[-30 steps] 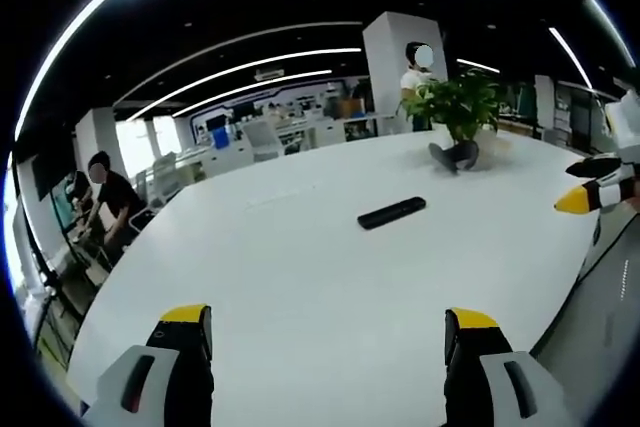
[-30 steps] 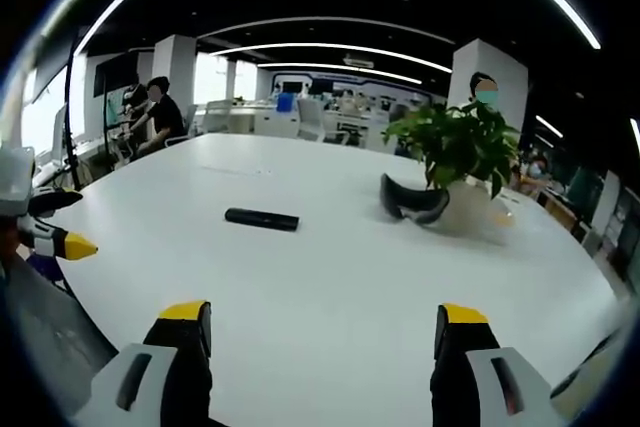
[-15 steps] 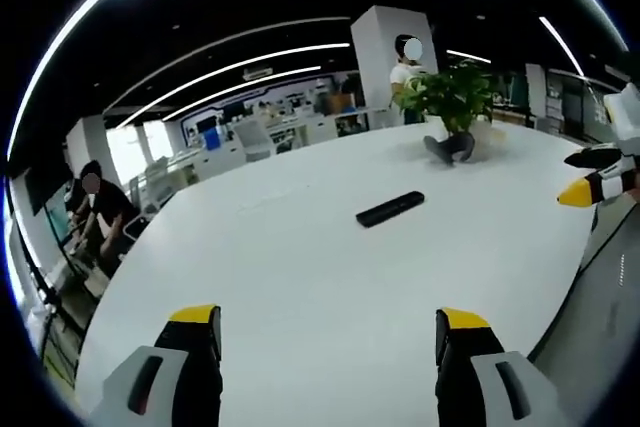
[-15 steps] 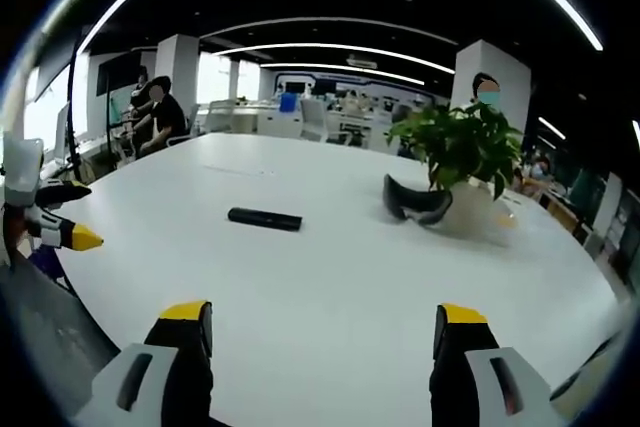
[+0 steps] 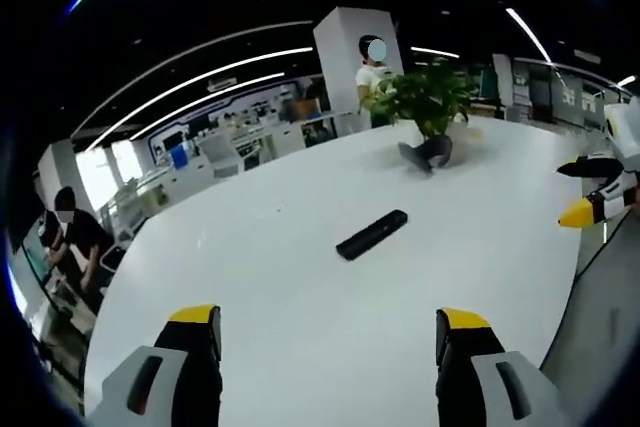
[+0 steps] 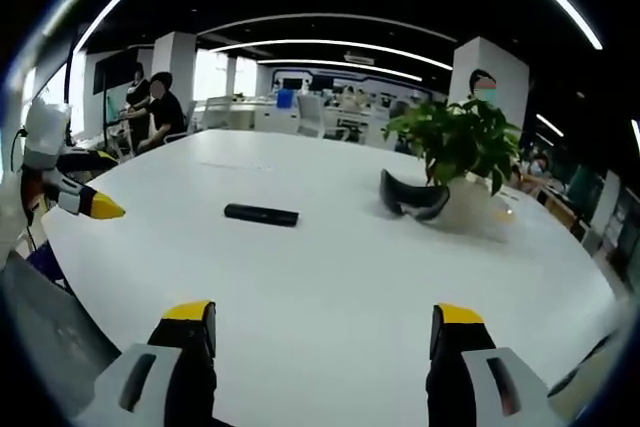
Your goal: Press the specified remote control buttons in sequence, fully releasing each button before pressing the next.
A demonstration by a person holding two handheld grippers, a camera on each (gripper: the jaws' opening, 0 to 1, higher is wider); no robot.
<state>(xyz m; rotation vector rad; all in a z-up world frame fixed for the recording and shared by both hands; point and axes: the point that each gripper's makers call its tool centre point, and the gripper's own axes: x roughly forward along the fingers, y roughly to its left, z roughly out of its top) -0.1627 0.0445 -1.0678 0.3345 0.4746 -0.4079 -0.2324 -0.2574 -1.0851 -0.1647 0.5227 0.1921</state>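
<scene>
Both grippers, left [image 5: 325,332] and right [image 6: 312,327], hang wide open and empty over the table [image 6: 330,267], left now nearer the remote [image 5: 372,234], right barely moved.

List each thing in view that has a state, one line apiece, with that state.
Left hand-held gripper: open, empty, above the table.
Right hand-held gripper: open, empty, above the table.
Remote control: lying flat on the white table, untouched, clear of both grippers.
Potted plant: upright at the far side of the table.
Dark headset: resting on the table beside the plant.
</scene>
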